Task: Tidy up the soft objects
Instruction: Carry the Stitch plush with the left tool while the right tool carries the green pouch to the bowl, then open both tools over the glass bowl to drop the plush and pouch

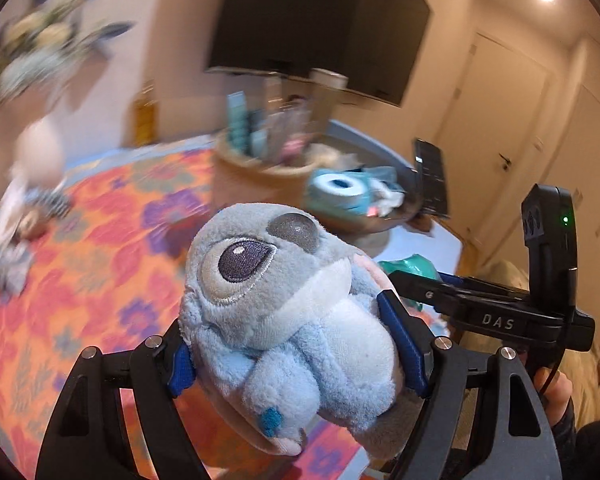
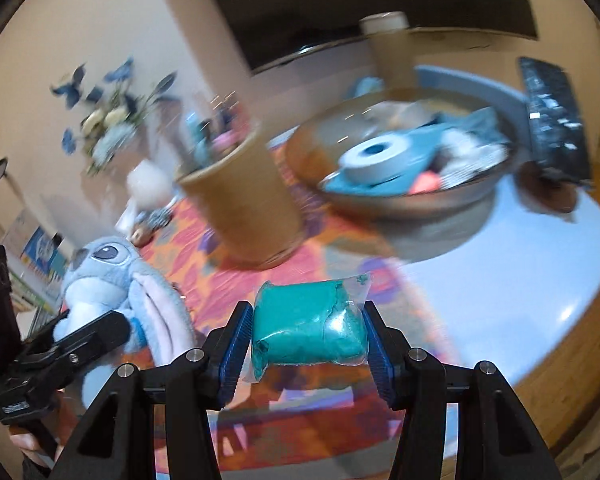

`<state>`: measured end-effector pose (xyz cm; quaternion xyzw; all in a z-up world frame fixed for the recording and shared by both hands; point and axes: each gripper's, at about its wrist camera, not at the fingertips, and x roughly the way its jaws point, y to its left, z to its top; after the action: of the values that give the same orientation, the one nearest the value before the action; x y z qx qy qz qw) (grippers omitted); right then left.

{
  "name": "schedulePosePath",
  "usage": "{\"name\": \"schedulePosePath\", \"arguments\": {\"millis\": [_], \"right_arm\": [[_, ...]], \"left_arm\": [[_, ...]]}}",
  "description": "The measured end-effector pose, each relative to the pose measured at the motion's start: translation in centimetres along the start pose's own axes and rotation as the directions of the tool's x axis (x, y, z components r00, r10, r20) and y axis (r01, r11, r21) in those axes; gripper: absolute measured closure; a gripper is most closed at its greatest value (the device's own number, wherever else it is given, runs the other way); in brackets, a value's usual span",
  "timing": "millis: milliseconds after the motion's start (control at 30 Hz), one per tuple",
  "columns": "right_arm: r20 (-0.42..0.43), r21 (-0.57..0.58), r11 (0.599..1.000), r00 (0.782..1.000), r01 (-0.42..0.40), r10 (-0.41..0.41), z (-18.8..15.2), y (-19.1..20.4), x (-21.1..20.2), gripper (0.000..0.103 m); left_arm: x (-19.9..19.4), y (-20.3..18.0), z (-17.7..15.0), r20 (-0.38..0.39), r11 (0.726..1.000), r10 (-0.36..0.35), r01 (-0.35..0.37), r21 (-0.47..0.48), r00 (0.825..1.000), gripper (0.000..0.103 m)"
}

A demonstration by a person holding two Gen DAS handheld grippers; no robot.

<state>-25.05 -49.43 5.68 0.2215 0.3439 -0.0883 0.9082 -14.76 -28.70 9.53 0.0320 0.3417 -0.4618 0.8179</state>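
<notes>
My left gripper (image 1: 300,356) is clamped across the blue plush toy (image 1: 276,312), my right gripper (image 2: 306,344) pinching the bagged teal putty (image 2: 308,330) — both held above the floral cloth (image 1: 100,240). I'd keep both squeezes steady and carry them toward the wooden bowl (image 2: 404,196) — probably the soft-things spot, though blur hides its contents.

- We see a plush toy (image 1: 284,320) in pale blue and grey, with a dark purple eye, a grey nose and pink inside its ear.
- We see a teal soft packet (image 2: 308,320) in clear wrap.
- Both grippers are black; their pads (image 2: 236,348) are blue.
- The cloth (image 1: 100,248) shows an orange ground with red and purple flowers.
- The bowl (image 2: 400,200) is brown; the roll (image 2: 380,160) in it is light blue and white.
- The tall tub (image 2: 244,208) is tan.
</notes>
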Motion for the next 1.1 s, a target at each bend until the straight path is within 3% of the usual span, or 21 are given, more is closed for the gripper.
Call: {"name": "schedulePosePath", "arguments": {"millis": [233,400,533,700,767,867,933,1100], "right_arm": [[0.084,0.037,0.999,0.996,0.017,-0.02,1.9,-3.1,-2.9,0.05],[0.179,0.048,0.995,0.98,0.084,-0.092,5.6,-4.9,-5.1,0.05],[0.223,0.099,0.986,0.962,0.137,-0.156,9.9,-6.8,-5.5,0.05],[0.195,0.192,0.97,0.963,0.147,-0.184,14.6,-9.4,-2.8,0.05],[0.168,0.217,0.965,0.968,0.147,-0.185,15.6,-10.0,-1.0,0.049],[0.117,0.249,0.958,0.978,0.139,-0.172,16.7,-11.3,1.5,0.035],[0.081,0.279,0.951,0.983,0.134,-0.162,16.7,-12.2,2.5,0.035],[0.083,0.26,0.956,0.983,0.134,-0.161,15.6,-12.0,1.6,0.032]], "left_arm": [[2.7,-5.0,3.2,-0.009,0.991,-0.082,0.082,0.101,0.997,0.026],[4.5,-7.7,6.0,-0.006,0.978,-0.109,0.108,0.181,0.994,0.026],[5.6,-8.6,9.9,0.006,0.975,-0.063,0.06,0.214,0.998,0.026],[8.3,-7.9,14.7,-0.032,0.99,0.012,-0.008,0.143,0.999,0.026],[10.3,-7.4,15.4,-0.076,0.991,0.02,-0.01,0.13,0.997,0.025],[13.0,-7.0,15.2,-0.112,0.988,0.059,-0.042,0.149,0.992,0.022],[14.0,-6.9,15.2,-0.126,0.985,0.091,-0.07,0.159,0.988,0.018],[12.7,-7.2,15.4,-0.087,0.983,0.032,-0.015,0.183,0.996,0.015]]}}
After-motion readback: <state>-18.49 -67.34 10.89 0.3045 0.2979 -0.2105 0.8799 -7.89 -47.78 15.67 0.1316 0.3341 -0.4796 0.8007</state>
